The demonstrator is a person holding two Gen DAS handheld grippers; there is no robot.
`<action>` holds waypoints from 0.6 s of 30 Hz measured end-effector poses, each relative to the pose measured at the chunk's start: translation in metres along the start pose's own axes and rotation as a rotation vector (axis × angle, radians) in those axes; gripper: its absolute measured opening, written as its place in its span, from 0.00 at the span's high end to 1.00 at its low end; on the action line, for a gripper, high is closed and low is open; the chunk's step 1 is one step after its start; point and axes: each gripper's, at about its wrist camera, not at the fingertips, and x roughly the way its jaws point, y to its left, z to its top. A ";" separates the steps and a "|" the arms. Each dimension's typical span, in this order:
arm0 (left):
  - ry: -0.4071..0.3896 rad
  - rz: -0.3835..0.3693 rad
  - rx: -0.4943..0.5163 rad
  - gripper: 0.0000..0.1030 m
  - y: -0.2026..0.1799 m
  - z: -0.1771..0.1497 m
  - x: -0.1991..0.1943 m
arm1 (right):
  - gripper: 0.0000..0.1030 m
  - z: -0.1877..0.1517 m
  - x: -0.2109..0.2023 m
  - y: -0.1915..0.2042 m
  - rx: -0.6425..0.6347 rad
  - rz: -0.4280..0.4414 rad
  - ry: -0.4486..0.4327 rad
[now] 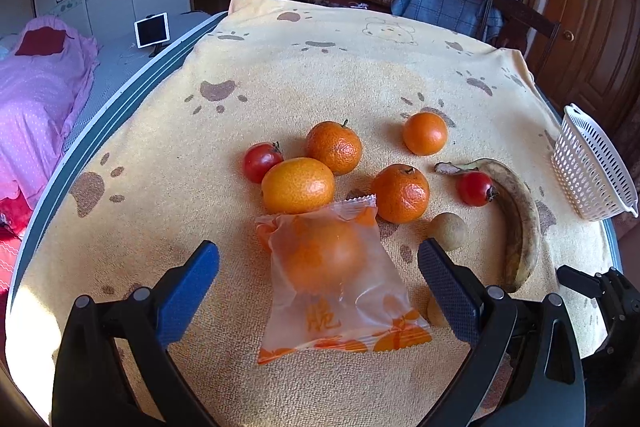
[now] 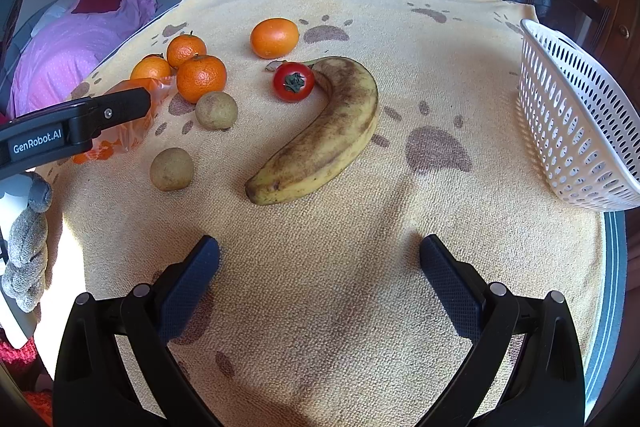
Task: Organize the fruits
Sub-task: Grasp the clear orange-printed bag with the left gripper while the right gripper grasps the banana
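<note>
Left wrist view: left gripper wide open around a bagged orange, not gripping; right gripper open too, empty, near the banana.

From my remote station I count four bare oranges: one smooth and oval, two dimpled with stem stubs, and one round, set apart. A fifth orange sits sealed in one plastic wrapper. There are two small red tomato-like fruits, one spotted banana, and two small brown round fruits. I count one white perforated basket. Total on the worktop: ten fruits, one basket.
</note>
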 end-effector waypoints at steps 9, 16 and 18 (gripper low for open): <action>0.000 -0.015 -0.015 0.05 0.003 0.003 0.004 | 0.02 0.000 0.000 0.000 0.000 0.001 -0.001; 0.010 -0.021 -0.026 0.05 0.006 0.003 0.007 | 0.02 0.000 0.000 0.000 0.001 0.002 -0.001; 0.018 -0.021 -0.040 0.05 0.010 0.004 0.010 | 0.02 0.000 -0.001 0.000 -0.001 0.007 0.000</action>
